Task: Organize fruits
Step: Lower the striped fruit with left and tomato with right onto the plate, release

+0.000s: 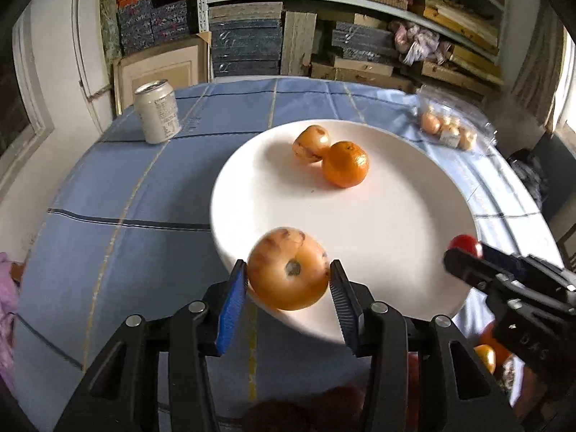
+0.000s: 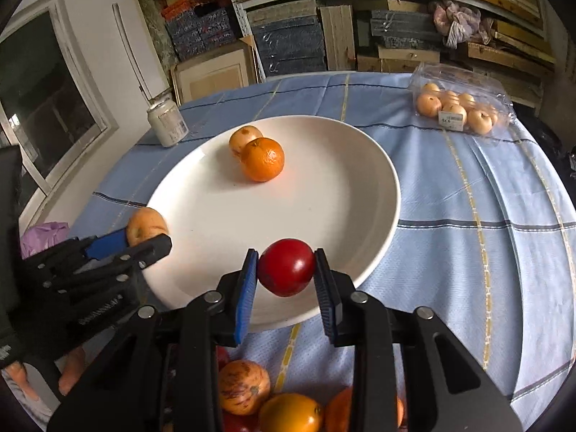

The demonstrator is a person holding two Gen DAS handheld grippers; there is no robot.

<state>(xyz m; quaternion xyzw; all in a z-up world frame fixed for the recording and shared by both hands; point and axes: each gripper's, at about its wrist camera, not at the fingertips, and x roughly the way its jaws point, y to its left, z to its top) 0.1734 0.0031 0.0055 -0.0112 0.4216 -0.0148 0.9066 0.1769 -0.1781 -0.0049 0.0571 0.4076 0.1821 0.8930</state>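
Over the near rim of the white plate (image 2: 360, 180), a pale apple (image 1: 288, 270) is clamped in the left gripper (image 1: 288, 275) and a red fruit (image 2: 286, 266) in the right gripper (image 2: 286, 270), apparently for setting down beside the orange (image 2: 262, 158) already resting there.

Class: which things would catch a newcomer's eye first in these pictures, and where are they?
The white plate at the table's centre, with an orange on its far side. At its near rim, the right gripper clamps a red fruit and the left gripper a pale orange fruit.
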